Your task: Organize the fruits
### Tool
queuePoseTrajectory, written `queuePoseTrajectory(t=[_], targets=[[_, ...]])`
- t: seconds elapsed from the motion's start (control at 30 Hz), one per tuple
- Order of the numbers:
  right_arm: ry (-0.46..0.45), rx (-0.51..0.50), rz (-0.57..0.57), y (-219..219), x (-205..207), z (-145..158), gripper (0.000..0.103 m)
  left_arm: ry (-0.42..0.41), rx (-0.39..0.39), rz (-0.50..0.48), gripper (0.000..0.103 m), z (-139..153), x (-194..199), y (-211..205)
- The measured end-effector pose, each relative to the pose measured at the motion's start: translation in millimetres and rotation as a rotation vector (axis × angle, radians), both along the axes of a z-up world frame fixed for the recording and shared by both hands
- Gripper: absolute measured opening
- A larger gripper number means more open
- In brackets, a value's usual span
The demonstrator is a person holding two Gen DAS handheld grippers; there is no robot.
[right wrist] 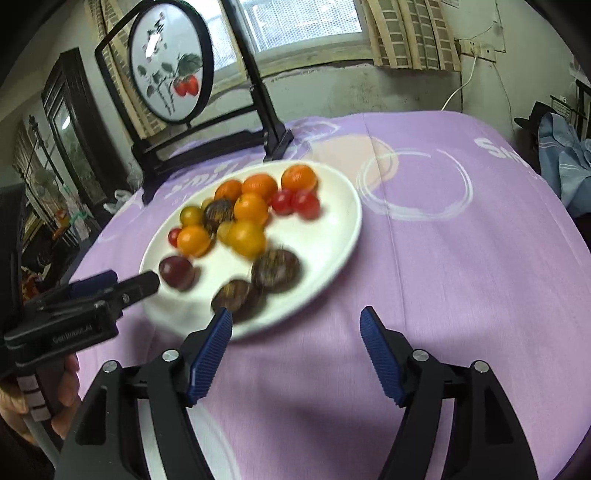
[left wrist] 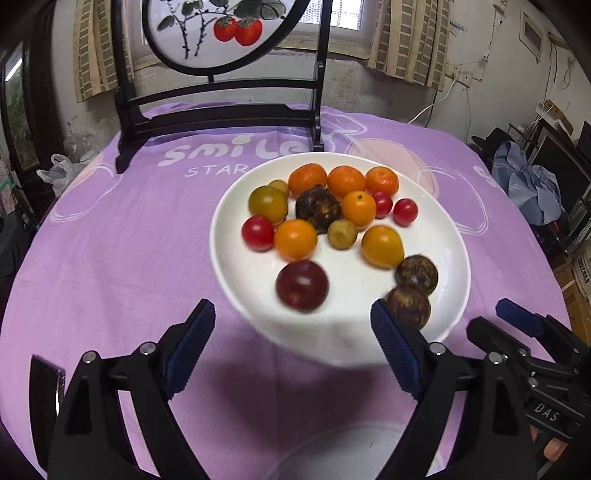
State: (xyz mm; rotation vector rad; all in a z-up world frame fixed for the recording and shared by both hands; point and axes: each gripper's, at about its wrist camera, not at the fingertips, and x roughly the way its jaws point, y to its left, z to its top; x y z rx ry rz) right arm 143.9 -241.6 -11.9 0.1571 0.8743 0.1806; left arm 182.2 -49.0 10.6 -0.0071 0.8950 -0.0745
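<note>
A lived-in room of a home, this. Ahead of the fingers lies a table under a purple printed bedsheet-style cloth [left wrist: 129,240], and beyond it a decorative round screen [left wrist: 218,33] painted with red fruit. Behind that, a curtained window [right wrist: 303,26] in a stained plaster wall. Off to the right of the fingers, heaped blue clothing [left wrist: 532,188] and trailing cables.

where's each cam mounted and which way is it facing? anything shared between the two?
Left wrist: on the left gripper, looking forward and down at the white plate of fruit; its open fingers and the right gripper show.
Right wrist: on the right gripper, looking down over the purple tablecloth; the left gripper and a hand show.
Shared: plate, fruit, framed painting.
</note>
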Motion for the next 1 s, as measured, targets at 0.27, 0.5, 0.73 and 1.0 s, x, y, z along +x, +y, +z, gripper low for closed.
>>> queuePoseTrajectory(t=[0.27,0.5,0.73,1.0], targets=[[0.016,-0.081,-0.013,-1,-56,-3,0.075,-0.006,0.036,0.027,0.084,-3,-49,9],[0.013,-0.154,-0.040,-1,-88,-4,0.090,-0.006,0.023,0.024,0.087,-1,-88,13],[-0.005,-0.144,-0.037,2,-113,2,0.098,-0.013,0.013,0.041,0.087,-4,-112,20],[0.002,-0.147,-0.033,4,-122,0,0.098,-0.034,0.008,0.031,0.089,-6,-127,22]])
